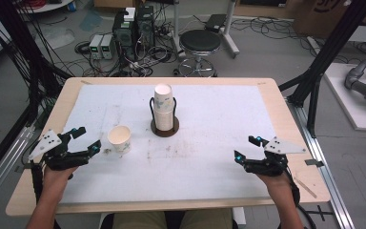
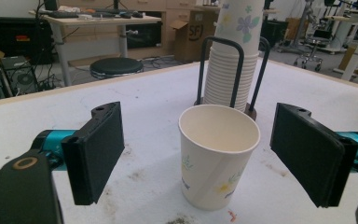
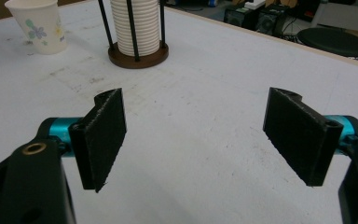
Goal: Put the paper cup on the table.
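While both grippers stand spread, the left gripper (image 1: 86, 139) sits lower left, just beside the loose paper cup (image 1: 119, 139), not touching it; the right gripper (image 1: 246, 149) rests lower right, holding nothing.

Grey floor strewn with cables (image 1: 262, 26), black stool (image 1: 200, 43), computer towers (image 1: 133, 28)

The high view looks forward and down from above the person's side. The left gripper view sits low, facing past its wide-set jaws, with a paper cup (image 2: 219, 156) close ahead and the cup stack (image 2: 235, 53) just behind. The right gripper view faces across the table (image 3: 205, 107); the same cup (image 3: 35, 25) and stack (image 3: 135, 23) sit far ahead.
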The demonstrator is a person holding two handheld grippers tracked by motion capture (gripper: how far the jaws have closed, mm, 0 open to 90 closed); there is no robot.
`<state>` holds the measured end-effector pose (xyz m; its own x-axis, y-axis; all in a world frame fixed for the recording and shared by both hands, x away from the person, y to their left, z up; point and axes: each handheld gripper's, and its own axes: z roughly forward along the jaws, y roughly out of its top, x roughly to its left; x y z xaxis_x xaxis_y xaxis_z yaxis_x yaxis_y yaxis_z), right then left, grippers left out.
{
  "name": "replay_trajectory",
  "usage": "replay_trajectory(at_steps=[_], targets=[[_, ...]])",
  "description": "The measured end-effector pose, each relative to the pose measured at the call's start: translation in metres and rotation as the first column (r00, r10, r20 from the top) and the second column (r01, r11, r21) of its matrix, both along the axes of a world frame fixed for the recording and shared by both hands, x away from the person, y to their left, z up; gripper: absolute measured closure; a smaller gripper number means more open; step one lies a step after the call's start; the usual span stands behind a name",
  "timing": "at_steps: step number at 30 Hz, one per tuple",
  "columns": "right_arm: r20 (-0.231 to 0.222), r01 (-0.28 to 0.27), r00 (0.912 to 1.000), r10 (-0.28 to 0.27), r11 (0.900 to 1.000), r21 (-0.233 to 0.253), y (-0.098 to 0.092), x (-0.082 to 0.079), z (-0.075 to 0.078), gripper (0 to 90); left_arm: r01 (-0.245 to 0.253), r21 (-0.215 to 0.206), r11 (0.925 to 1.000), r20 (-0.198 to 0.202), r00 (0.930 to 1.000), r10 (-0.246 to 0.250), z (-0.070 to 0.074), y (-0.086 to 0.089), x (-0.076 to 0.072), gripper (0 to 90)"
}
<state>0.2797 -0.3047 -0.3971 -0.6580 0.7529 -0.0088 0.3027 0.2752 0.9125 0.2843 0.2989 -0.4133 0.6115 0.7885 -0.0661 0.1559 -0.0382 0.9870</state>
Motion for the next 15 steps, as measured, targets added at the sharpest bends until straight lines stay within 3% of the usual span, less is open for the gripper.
replay_trajectory(at_steps=[15], targets=[[0.003, 0.004, 1.0000, -0.004, 1.000, -0.003, -0.0016, -0.0021, -0.0004, 21.9, 0.007, 0.003, 1.0000, -0.004, 1.0000, -0.007, -0.0018, -0.0035, 0.0029, 17.9]])
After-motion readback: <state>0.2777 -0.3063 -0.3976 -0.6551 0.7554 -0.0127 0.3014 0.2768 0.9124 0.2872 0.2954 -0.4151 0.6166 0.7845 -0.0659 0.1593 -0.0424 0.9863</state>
